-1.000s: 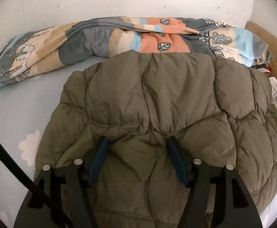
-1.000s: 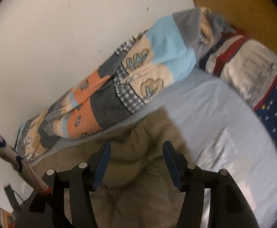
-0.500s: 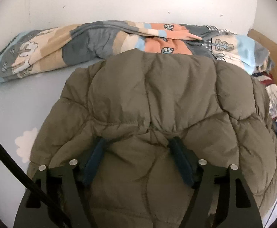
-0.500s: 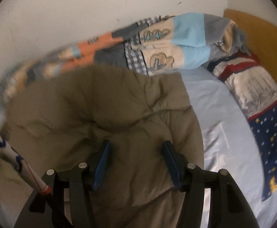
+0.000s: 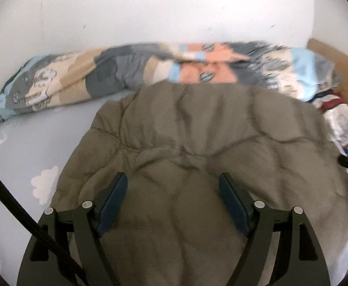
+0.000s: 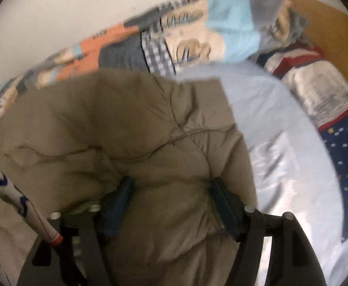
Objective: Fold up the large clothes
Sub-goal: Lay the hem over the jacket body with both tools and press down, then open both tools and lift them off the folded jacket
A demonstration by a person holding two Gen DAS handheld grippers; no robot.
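Observation:
An olive-green quilted puffer jacket [image 5: 197, 143] lies spread on a pale blue bed sheet [image 5: 31, 147]. It also fills the lower left of the right wrist view [image 6: 116, 138]. My left gripper [image 5: 172, 186] is open, its blue-padded fingers wide apart just above the jacket's near part. My right gripper [image 6: 170, 190] is open too, its fingers pressed into the jacket's puffy fabric near its right edge, with cloth bulging between them.
A rolled patchwork blanket [image 5: 150, 71] lies along the white wall behind the jacket. A striped and starred pillow [image 6: 329, 109] and a wooden headboard [image 6: 329, 23] are at the right. Bare sheet [image 6: 281, 143] shows right of the jacket. A pen-like stick [image 6: 31, 214] crosses the left.
My left gripper has pulled back and up off the jacket. My right gripper swung left over the jacket and sank into its fabric.

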